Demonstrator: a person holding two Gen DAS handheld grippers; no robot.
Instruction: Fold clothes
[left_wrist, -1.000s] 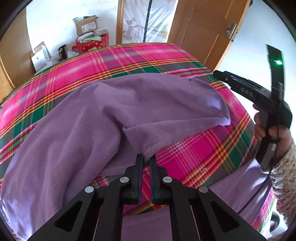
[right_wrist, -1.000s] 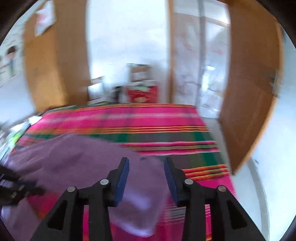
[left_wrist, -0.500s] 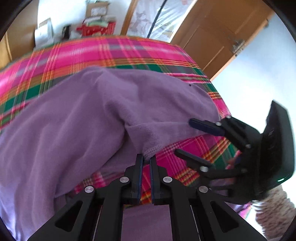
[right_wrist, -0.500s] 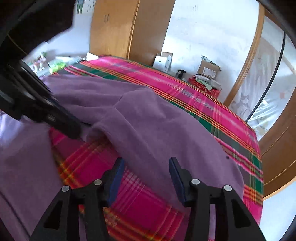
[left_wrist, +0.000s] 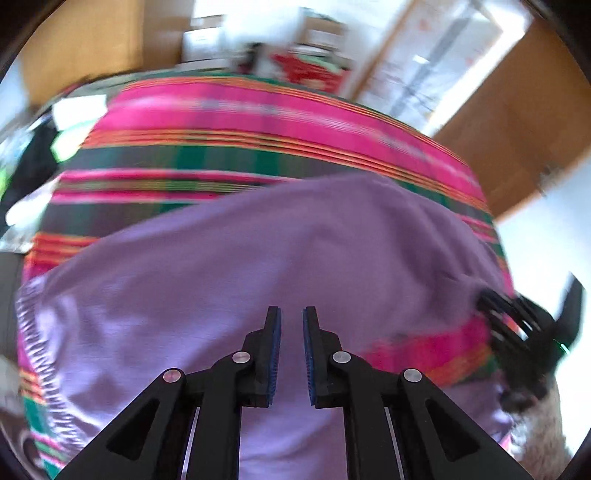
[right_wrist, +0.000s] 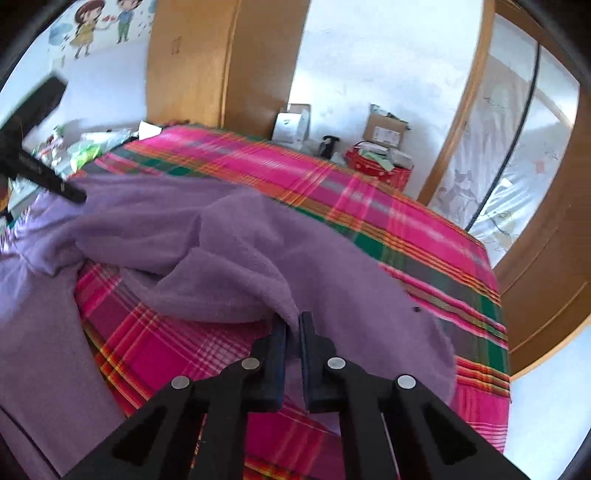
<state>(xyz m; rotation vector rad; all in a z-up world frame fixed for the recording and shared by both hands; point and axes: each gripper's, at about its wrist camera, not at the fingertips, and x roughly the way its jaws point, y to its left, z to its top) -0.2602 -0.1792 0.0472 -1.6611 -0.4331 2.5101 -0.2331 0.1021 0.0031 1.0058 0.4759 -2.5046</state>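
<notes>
Your right black two-finger gripper (right_wrist: 292, 334) is clamped on a raised fold of the soft purple fleece garment (right_wrist: 236, 254), its blue-padded jaws nearly together with the fabric's edge pinched between them. Your left black two-finger gripper (left_wrist: 291, 332) hangs above the garment (left_wrist: 258, 266) with a narrow gap between its jaws and nothing caught in it. The garment lies spread across the bed, on the pink, green and orange plaid bedspread (right_wrist: 369, 206), bunched into rounded humps near your right gripper and flatter toward the left. Its nap looks fuzzy and matte, while the paler part at the near left edge (left_wrist: 48, 332) has a smoother sheen and a stitched hem. The left wrist view is motion-blurred, so the cardboard boxes (right_wrist: 384, 129) and red container (right_wrist: 380, 168) beyond the bed read clearly only from the right wrist. The garment's near side is cut off by both frames, and its overall shape cannot be made out.
</notes>
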